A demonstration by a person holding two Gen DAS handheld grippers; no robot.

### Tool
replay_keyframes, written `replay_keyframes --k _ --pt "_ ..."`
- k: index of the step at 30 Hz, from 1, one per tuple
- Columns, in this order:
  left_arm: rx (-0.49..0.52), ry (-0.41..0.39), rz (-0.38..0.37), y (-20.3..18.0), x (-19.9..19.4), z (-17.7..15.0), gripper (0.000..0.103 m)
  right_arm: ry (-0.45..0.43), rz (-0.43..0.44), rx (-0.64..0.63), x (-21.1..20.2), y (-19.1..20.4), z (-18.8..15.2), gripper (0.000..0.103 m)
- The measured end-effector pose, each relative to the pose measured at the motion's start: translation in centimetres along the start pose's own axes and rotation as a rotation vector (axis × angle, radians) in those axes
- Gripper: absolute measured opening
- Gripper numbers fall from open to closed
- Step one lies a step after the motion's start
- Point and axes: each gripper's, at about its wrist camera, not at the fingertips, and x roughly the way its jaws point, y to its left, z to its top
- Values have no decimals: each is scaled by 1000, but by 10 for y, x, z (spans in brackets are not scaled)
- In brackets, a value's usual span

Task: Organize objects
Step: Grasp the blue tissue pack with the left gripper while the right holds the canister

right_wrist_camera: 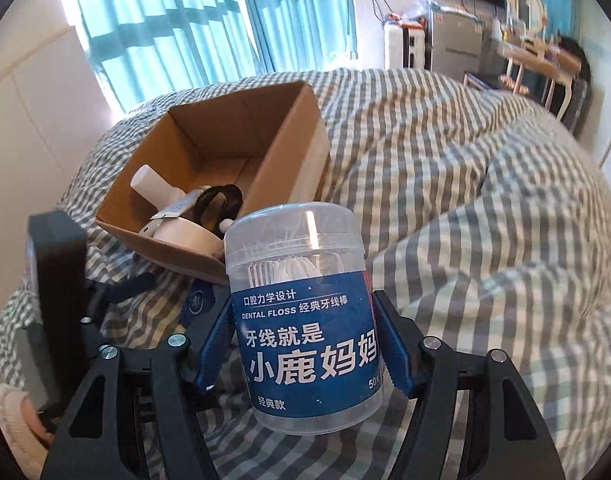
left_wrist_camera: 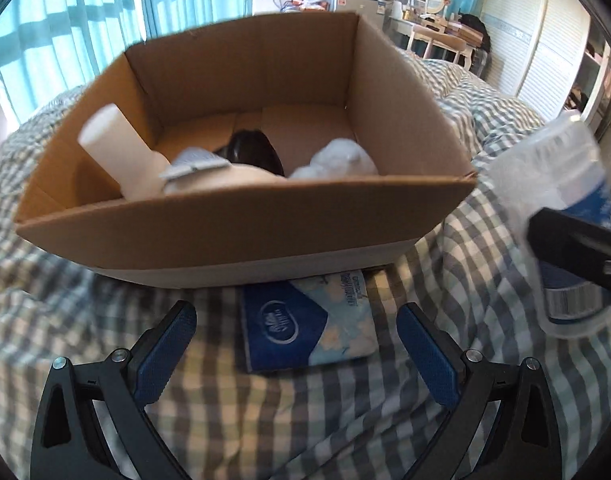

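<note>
Left gripper [left_wrist_camera: 295, 322]: jaws spread wide, nothing between the blue pads [left_wrist_camera: 167, 354], hovering low over the tissue pack.
Tissue pack [left_wrist_camera: 305, 322]: blue and white, flat on the bedding, right between the open fingers, far edge tucked against the box front.
Cardboard box [left_wrist_camera: 245, 224]: open-topped, sitting on the bed just beyond the tissue pack; seen again in the right wrist view at upper left [right_wrist_camera: 297, 152].
Box contents: white cylinder [left_wrist_camera: 111, 142] leaning in the left corner, dark rounded item [left_wrist_camera: 253, 150] in the middle, crumpled white bundle [left_wrist_camera: 337, 160] to the right, pale round piece with a grey card on it in front; exact identities too blurred to call.
Right gripper [right_wrist_camera: 305, 356]: closed firmly on the dental floss jar, blue pads [right_wrist_camera: 395, 354] pressing both sides of the label.
Dental floss jar [right_wrist_camera: 301, 320]: clear plastic, blue label, upright in the grip, lifted off the bedding, right of the box in the left wrist view [left_wrist_camera: 561, 216].
Surface: grey-and-white checked duvet [right_wrist_camera: 465, 200], rumpled.
Room: teal curtains [left_wrist_camera: 85, 12] over a bright window, white dressing table [left_wrist_camera: 433, 20] at far right.
</note>
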Motion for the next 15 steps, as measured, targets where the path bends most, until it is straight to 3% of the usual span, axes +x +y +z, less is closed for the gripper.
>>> replay_keyframes --k 8,10,11,15 --pt "-16 38 28 2 35 -9 102 9 20 20 5 -5 -7 66" --pt "-5 26 27 1 33 -10 91 11 16 20 4 -5 -8 66" --pt "0 23 12 0 30 -10 77 16 12 17 4 -5 -8 66" --pt "29 48 24 -1 22 -12 77 37 -24 6 11 -2 -11 66"
